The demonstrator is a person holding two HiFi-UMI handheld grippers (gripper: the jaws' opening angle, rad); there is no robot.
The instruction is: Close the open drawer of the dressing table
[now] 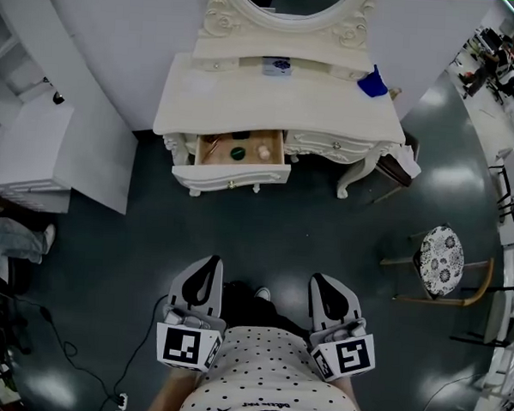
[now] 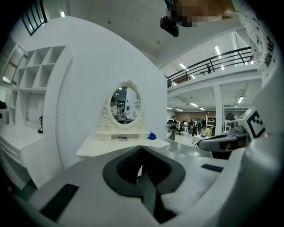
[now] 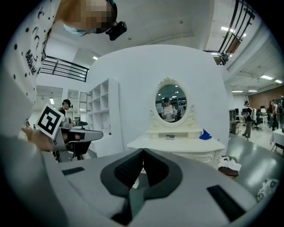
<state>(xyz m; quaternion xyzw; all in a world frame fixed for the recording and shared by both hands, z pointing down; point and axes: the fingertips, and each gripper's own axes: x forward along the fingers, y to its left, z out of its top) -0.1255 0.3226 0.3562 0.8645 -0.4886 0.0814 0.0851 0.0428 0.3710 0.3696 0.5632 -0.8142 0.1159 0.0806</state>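
Both pairs of fingers are pressed together at the tips and hold nothing. The left gripper (image 1: 210, 267) and right gripper (image 1: 320, 285) sit side by side, low in front of the person's spotted white shirt (image 1: 265, 373).

Only the head view shows the open drawer (image 1: 231, 178). It is pulled out of the left half of the cream-white carved dressing bench (image 1: 279, 116), well ahead of the fingers, almost straight out from the left pair and off to the left of the right pair. Its bare wooden floor holds a small dark round thing (image 1: 237, 153), a pale pinkish bottle (image 1: 264, 149) and a thin stick (image 1: 212, 146). The scalloped white front carries a small knob.

In both gripper views the closed fingers cover the drawer. What they show instead is the oval mirror (image 3: 171, 103) in its carved frame, a blue cloth (image 3: 205, 135) at the bench's right end beyond the fingertips, and tall white shelving (image 3: 103, 113). The left gripper view also takes in a railed upper gallery (image 2: 213, 64), far off to the right of its fingers.

The head view alone shows a wooden chair with a flower-patterned round seat (image 1: 441, 260), standing on the dark floor (image 1: 264, 235) well to the right of the right fingers.
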